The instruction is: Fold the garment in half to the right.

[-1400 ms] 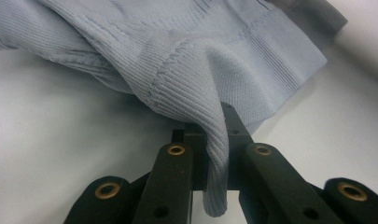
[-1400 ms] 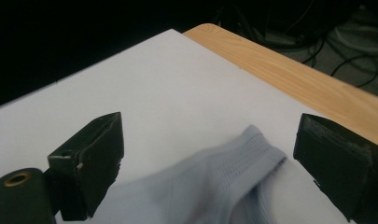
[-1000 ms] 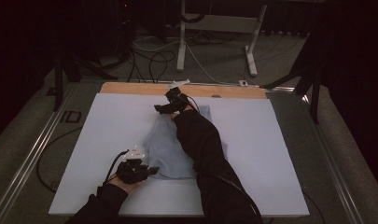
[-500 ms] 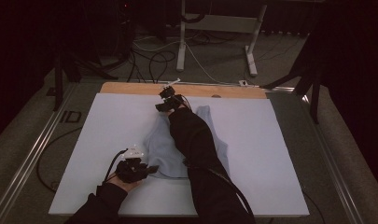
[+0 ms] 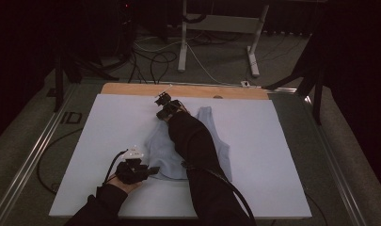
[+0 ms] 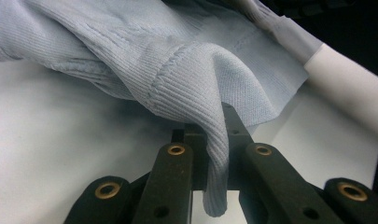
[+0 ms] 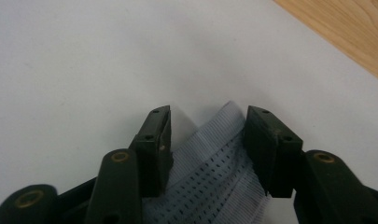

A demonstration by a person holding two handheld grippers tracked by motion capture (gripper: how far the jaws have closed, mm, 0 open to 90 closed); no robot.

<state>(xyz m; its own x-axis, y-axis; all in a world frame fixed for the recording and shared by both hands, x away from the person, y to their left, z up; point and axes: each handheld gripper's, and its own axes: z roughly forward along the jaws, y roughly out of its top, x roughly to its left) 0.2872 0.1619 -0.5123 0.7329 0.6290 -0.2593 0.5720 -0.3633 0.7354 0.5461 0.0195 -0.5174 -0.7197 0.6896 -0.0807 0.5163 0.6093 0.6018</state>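
A light blue sleeveless knit top (image 5: 161, 151) lies flat on the white board (image 5: 277, 155). My left gripper (image 5: 152, 170) is at the near left, shut on the top's ribbed hem (image 6: 214, 177), which drapes over the jaws (image 6: 210, 140). My right gripper (image 5: 164, 104) reaches over the garment to its far left shoulder strap (image 7: 214, 163). Its jaws have just been closing. They stand apart on either side of the strap (image 7: 207, 126), which lies between them and is starting to bunch. The right sleeve (image 5: 197, 150) hides the middle of the top.
A wooden strip (image 5: 188, 90) runs along the board's far edge, close beyond the right gripper (image 7: 345, 32). Bare white board lies to the left and right of the garment. Cables and a white stand (image 5: 216, 28) are on the floor behind the table.
My right gripper has moved left and down onto the far left strap, and its jaws have narrowed. The left gripper has stayed put on the hem.
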